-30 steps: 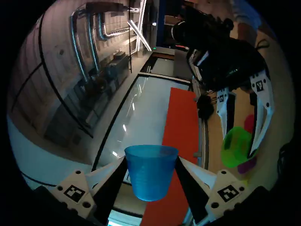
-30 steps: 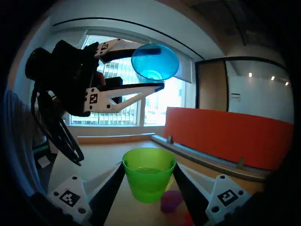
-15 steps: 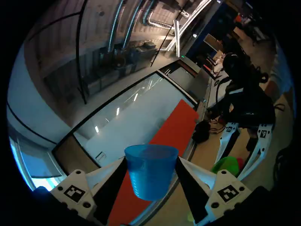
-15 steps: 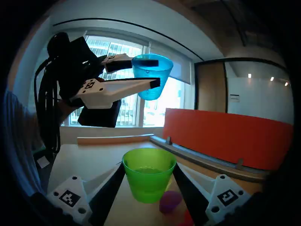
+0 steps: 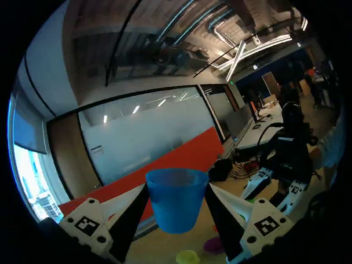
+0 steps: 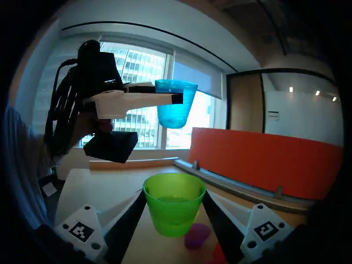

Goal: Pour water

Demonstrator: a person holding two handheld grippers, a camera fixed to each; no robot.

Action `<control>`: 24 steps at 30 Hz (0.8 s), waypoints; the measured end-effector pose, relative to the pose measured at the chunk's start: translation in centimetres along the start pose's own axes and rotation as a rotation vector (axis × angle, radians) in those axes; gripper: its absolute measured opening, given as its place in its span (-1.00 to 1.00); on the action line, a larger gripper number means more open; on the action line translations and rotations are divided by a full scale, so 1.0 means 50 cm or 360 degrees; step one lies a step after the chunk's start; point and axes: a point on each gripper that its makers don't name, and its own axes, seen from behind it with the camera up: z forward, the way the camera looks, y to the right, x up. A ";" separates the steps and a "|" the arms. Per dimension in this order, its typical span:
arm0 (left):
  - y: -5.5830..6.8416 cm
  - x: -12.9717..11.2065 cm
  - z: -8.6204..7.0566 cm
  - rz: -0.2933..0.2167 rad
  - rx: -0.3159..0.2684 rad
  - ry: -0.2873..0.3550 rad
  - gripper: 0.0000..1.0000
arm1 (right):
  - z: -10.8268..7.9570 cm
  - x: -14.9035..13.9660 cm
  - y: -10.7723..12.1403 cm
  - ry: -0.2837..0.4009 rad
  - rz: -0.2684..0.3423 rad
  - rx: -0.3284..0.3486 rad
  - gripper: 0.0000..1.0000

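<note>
The left gripper (image 5: 177,188) clamps its fingers on an upright translucent blue plastic cup (image 5: 177,210), raised high. The right gripper (image 6: 174,193) grips with both fingers a translucent green plastic cup (image 6: 174,215) holding some water, over the pale worktop (image 6: 101,187).

Bright window (image 6: 147,132), orange partition (image 6: 273,163), pale wooden desk (image 6: 97,189).

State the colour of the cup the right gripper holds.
Green; the cup shows clearest in the right gripper view.
</note>
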 end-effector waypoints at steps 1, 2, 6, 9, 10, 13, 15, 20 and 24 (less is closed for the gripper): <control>-0.003 -0.002 0.000 -0.0045 -0.0008 -0.0004 0.71 | 0.000 0.000 0.000 0.0001 0.0000 0.0000 0.81; -0.006 -0.005 0.001 -0.0091 -0.0017 -0.0007 0.71 | -0.001 0.000 -0.001 0.0002 0.0000 -0.0001 0.81; -0.019 -0.016 0.003 -0.0262 -0.0046 -0.0017 0.72 | -0.002 0.001 -0.005 0.0001 -0.0003 0.0001 0.81; -0.025 -0.023 0.004 -0.0352 -0.0060 -0.0024 0.72 | -0.003 0.003 -0.007 0.0000 -0.0008 -0.0002 0.81; -0.026 -0.026 0.004 -0.0373 -0.0065 -0.0029 0.73 | -0.004 0.003 -0.007 0.0001 -0.0010 -0.0003 0.81; -0.024 -0.035 0.002 -0.0424 -0.0083 -0.0046 0.73 | -0.005 0.005 -0.008 0.0001 -0.0010 -0.0003 0.81; -0.023 -0.040 0.000 -0.0448 -0.0095 -0.0058 0.73 | -0.006 0.007 -0.009 0.0002 -0.0009 -0.0003 0.81; -0.022 -0.052 -0.003 -0.0486 -0.0114 -0.0081 0.74 | -0.003 0.008 -0.012 -0.0003 -0.0008 0.0002 0.81; -0.019 -0.066 -0.010 -0.0506 -0.0117 -0.0106 0.74 | -0.004 0.011 -0.016 -0.0010 -0.0006 0.0012 0.81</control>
